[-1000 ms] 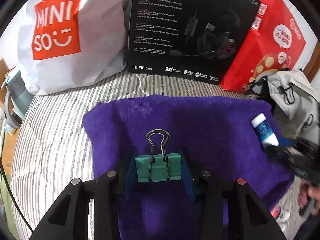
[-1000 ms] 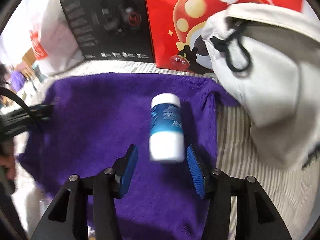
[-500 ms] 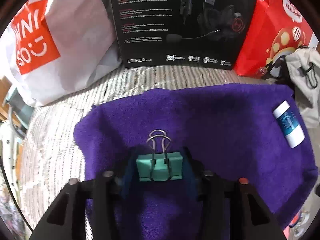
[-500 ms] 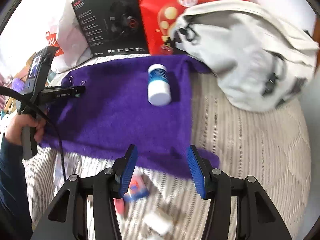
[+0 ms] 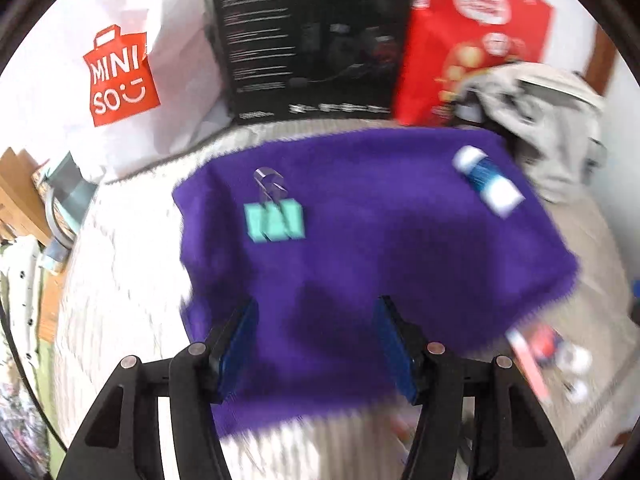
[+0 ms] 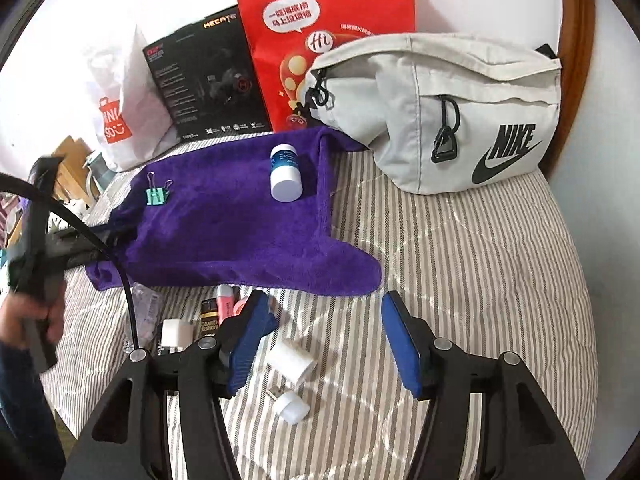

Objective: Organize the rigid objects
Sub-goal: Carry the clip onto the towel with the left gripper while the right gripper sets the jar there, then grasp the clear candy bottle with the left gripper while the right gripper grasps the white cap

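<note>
A green binder clip (image 5: 275, 221) (image 6: 156, 196) lies on the purple towel (image 5: 380, 240) (image 6: 224, 224) near its left edge. A blue-and-white bottle (image 5: 488, 186) (image 6: 285, 178) lies on the towel's far right part. My left gripper (image 5: 316, 344) is open and empty, pulled back from the clip over the towel's near edge. My right gripper (image 6: 326, 340) is open and empty above the striped bed, over small white items (image 6: 291, 360) (image 6: 293, 407). Several small objects (image 6: 188, 328), one a pink tube (image 6: 225, 300), lie just in front of the towel.
A white Miniso bag (image 5: 116, 76), a black headset box (image 5: 312, 36) and a red paper bag (image 6: 324, 40) stand along the back. A grey Nike pouch (image 6: 440, 112) lies at the right. A hand (image 6: 32, 312) holds the left gripper's handle.
My left gripper opened, let the binder clip go onto the towel and drew back. My right gripper pulled further back from the bottle toward the small items in front.
</note>
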Tool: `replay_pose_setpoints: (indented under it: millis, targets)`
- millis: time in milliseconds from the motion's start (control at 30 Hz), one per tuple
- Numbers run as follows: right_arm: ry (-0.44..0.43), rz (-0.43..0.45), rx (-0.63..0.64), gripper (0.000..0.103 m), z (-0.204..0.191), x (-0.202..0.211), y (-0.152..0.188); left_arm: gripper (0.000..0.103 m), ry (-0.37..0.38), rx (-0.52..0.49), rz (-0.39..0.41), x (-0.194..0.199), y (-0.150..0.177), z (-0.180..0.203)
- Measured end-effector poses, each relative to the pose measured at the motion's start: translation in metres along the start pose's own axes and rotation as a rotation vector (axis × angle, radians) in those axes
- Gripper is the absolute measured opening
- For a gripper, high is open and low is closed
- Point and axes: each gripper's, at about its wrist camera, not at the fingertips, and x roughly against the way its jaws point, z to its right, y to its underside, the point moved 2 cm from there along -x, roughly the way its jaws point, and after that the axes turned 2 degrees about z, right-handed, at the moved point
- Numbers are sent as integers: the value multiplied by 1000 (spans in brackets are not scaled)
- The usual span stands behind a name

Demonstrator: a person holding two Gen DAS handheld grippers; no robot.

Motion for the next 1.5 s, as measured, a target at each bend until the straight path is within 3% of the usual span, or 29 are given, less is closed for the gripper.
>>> replay_pose_setpoints:
  millis: [200, 367, 433, 567, 800, 900, 1000, 1067, 1167, 1367, 1500]
  targets:
    - [9, 0, 34, 59, -13, 13, 16, 58, 117, 17, 1, 36, 42, 17]
    - [-9, -9, 56, 59, -23, 17, 36, 61, 65, -17, -49, 16, 75, 37]
    - [-6, -28, 65, 59, -25, 17, 46, 62, 101, -5, -57, 8, 84, 37]
    - [10, -45, 63, 59, -21, 16, 57, 62, 76, 13, -53, 8, 89, 28]
    - [13, -52, 20, 59, -8, 6, 64, 62, 13, -65, -37, 2, 89, 37]
    - [1, -58, -6, 59, -2, -6, 65, 60, 8, -43, -18, 0, 87, 36]
    - [-1, -85, -12, 59, 1, -21, 67, 45, 22, -51, 3, 2, 87, 38]
    - [-16, -82, -17, 59, 0, -26, 66, 42, 28, -48, 1, 4, 88, 38]
    - [-50, -60, 6, 59, -7, -33, 61, 41, 35, -51, 9, 5, 90, 37]
    - [14, -97, 108, 59, -14, -60, 57, 41, 45, -68, 8, 5, 90, 37]
    - [16, -101, 95, 57, -8, -75, 52, 41, 39, -69, 5, 5, 90, 38]
